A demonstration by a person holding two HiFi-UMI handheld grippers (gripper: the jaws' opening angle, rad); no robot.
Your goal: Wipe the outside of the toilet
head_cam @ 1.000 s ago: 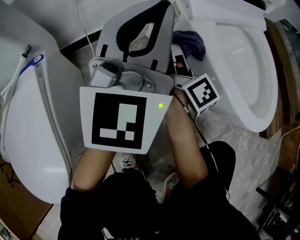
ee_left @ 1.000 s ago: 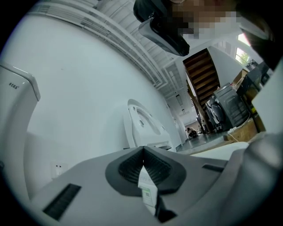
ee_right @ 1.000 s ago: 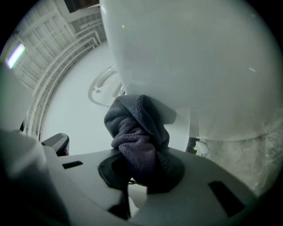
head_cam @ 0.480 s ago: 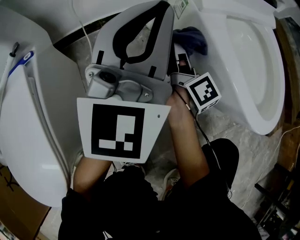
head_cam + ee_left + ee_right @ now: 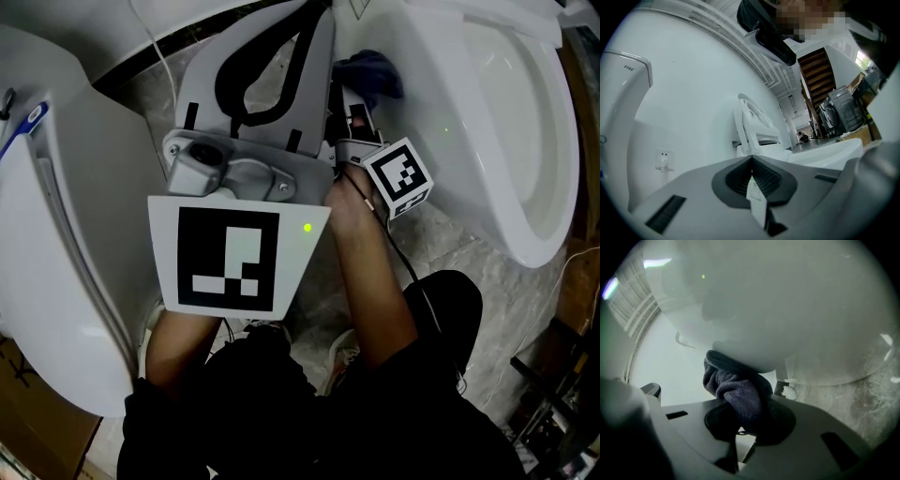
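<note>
Second toilet (image 5: 56,234) at our nine o'clock, our left gripper (image 5: 751,160) blocking mid-view, jaws together, right gripper (image 5: 743,417) jaws pinching dark cloth (image 5: 736,390) against toilet (image 5: 787,310) at one o'clock

in the head view the left gripper (image 5: 317,11) is covering the person's left hand and most of the right gripper (image 5: 745,418), whose jaws are not showing there. the dark cloth (image 5: 373,73) is peeking out only in part behind them. the toilet (image 5: 487,122) is running off the top and right edges, and a white fixture (image 5: 56,234) is running off the left edge. in the left gripper view the print on the small tag (image 5: 753,192) is coming out too small to read.
</note>
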